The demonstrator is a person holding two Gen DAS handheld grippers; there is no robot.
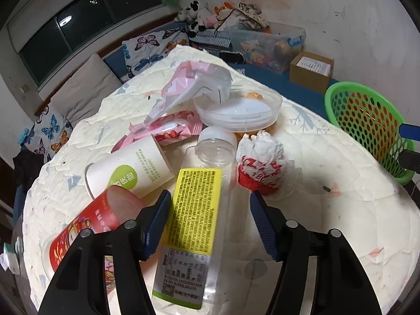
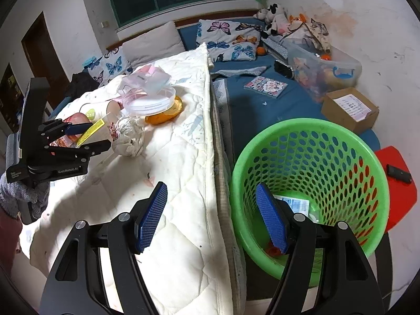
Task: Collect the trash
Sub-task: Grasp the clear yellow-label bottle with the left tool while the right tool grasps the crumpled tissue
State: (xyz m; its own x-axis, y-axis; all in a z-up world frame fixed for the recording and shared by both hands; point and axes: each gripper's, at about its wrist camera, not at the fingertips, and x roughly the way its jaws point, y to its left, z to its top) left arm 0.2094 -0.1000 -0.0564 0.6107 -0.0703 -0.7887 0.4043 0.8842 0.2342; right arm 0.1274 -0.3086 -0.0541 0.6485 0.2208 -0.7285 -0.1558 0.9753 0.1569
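Left gripper (image 1: 208, 210), jaws spread, straddles a clear yellow-labelled bottle (image 1: 194, 210) without gripping; closing may nudge the touching paper cup (image 1: 131, 170). Right gripper (image 2: 212, 215) hangs released, empty, beside the green basket (image 2: 309, 183).

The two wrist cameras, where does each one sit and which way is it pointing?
Left wrist: on the left tool, facing down its open fingers at the clear bottle lying between them on the white quilt; only its own fingers show.
Right wrist: on the right tool, open, over the quilt edge and the green basket; the left tool appears at far left.
Shared: the quilt, the trash pile, the basket, the bed behind.
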